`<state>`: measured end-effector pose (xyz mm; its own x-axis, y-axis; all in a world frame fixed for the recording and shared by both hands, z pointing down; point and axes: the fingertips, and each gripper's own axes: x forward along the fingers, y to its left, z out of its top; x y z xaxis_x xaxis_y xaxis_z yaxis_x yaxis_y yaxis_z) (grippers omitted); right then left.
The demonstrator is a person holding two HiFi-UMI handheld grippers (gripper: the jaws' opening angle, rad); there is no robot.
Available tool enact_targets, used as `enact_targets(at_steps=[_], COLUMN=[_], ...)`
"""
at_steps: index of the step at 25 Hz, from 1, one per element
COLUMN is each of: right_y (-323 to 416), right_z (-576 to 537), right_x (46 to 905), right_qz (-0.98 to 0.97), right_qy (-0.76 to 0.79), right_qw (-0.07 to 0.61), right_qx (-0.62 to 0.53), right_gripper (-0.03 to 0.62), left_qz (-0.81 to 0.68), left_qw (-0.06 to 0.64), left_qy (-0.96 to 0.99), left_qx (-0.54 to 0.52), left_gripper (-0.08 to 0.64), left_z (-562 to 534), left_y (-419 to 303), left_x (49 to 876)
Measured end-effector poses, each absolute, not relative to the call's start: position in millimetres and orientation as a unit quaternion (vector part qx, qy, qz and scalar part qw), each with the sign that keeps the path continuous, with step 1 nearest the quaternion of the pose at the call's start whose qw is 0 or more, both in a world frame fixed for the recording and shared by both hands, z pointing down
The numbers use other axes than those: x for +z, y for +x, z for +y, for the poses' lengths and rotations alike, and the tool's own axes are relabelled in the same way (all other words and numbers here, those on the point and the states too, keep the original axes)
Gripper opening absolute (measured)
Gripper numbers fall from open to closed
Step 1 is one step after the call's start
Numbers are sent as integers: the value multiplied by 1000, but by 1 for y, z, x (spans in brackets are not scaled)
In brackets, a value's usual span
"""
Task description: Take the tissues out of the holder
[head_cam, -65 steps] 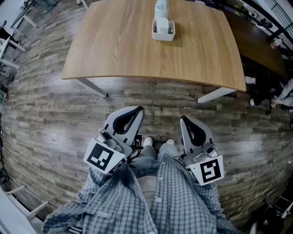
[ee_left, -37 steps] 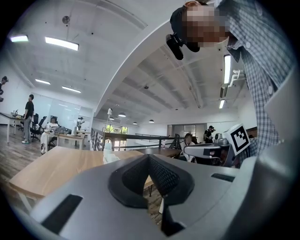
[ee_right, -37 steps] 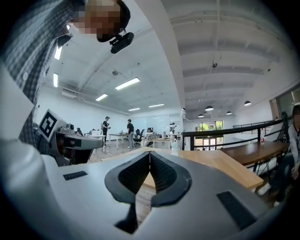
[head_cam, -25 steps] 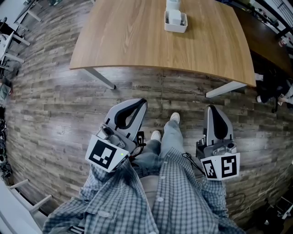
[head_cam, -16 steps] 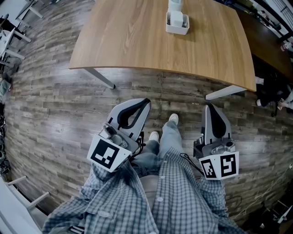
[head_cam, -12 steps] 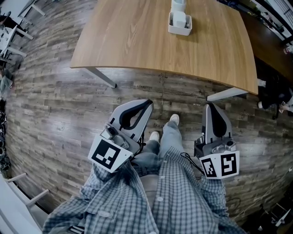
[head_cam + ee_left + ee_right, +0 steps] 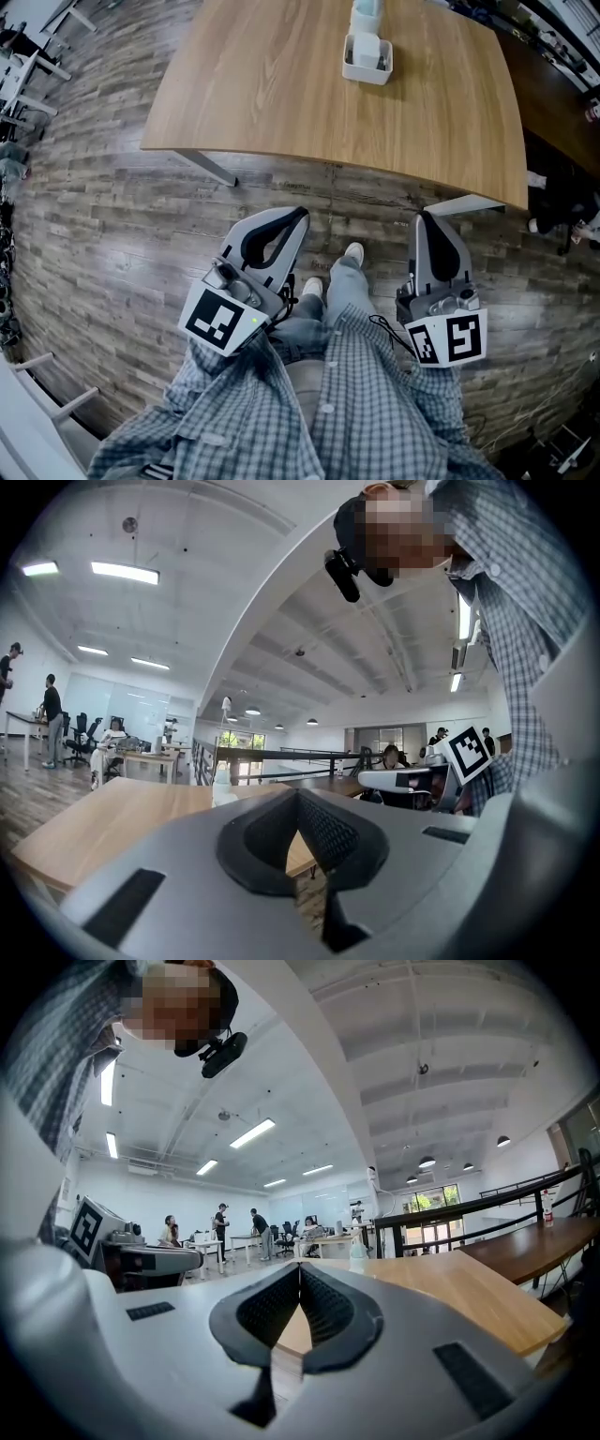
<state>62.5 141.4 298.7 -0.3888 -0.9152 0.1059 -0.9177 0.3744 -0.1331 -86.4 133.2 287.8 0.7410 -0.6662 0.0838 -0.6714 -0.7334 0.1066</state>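
A white tissue holder [image 7: 366, 58] stands on the far part of the wooden table [image 7: 281, 94], with pale tissues [image 7: 367, 9] sticking up out of it. Both grippers hang over the floor, well short of the table's near edge, one on each side of the person's legs. My left gripper [image 7: 298, 217] is shut with nothing in it, its tips meeting in the left gripper view [image 7: 298, 797]. My right gripper [image 7: 424, 217] is likewise shut and empty [image 7: 300, 1267]. From the left gripper the holder [image 7: 223, 782] shows small and far off on the tabletop.
White table legs [image 7: 202, 167] reach down at the near left and near right [image 7: 464, 202]. A darker table [image 7: 548, 103] stands to the right, with a seated person beside it. Wood-plank floor [image 7: 112, 244] lies all round. Other people and desks are far back [image 7: 225, 1232].
The person has stepped toward the table: its near edge lies lower in the head view and closer to both grippers. Both grippers stay shut.
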Motion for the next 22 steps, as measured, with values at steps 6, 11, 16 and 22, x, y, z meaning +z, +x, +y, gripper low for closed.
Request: enact_targets(at_steps=[6, 11, 16, 22], right_y=[79, 99, 115, 128], right_z=[123, 109, 88, 67], right_x=[302, 309, 307, 301], right_qz=[-830, -827, -830, -839], right_qy=[550, 553, 548, 536], right_qw=[10, 10, 8, 3], right_qx=[93, 104, 104, 97], right_gripper=[11, 11, 11, 11], left_qz=[-372, -381, -394, -409], left_qw=[102, 93, 88, 75], left_qy=[923, 920, 915, 909], left_qx=[-13, -2, -1, -4], left_gripper=[6, 6, 6, 6], left_z=[112, 98, 80, 65], left_y=[-76, -66, -56, -43], left_x=[288, 288, 284, 274])
